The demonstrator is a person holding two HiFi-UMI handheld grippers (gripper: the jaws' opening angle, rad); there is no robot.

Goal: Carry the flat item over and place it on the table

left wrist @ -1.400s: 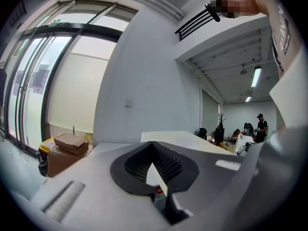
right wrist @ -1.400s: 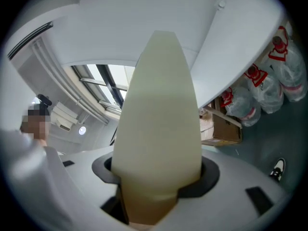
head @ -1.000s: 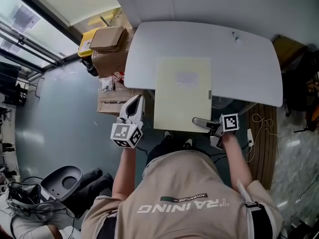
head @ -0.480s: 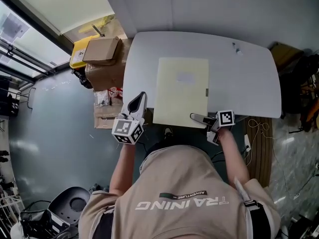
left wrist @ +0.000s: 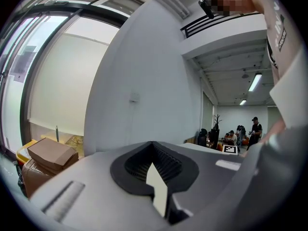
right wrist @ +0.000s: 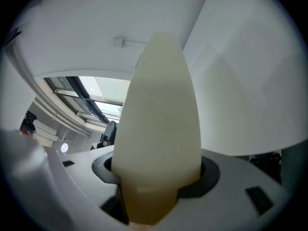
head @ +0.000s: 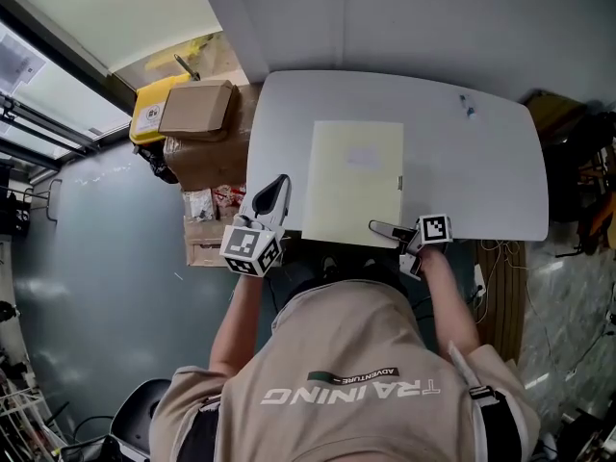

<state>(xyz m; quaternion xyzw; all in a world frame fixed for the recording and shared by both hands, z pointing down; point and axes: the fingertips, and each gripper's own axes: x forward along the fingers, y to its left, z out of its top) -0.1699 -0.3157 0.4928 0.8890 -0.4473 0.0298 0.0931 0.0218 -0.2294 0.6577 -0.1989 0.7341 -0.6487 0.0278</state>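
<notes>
- Head view: the pale flat item [head: 353, 181] lies over the middle of the white table [head: 472, 171], its near edge at the table's near rim; I cannot tell whether it rests on the top. The right gripper [head: 377, 228] bites its near right corner. The left gripper [head: 281, 183] is at the table's near left edge, apart from the item.
- Left gripper view: the left gripper [left wrist: 156, 186] has its jaws drawn together on nothing.
- Right gripper view: the right gripper [right wrist: 155, 189] has its pads pinching the flat item's [right wrist: 159, 114] edge.
</notes>
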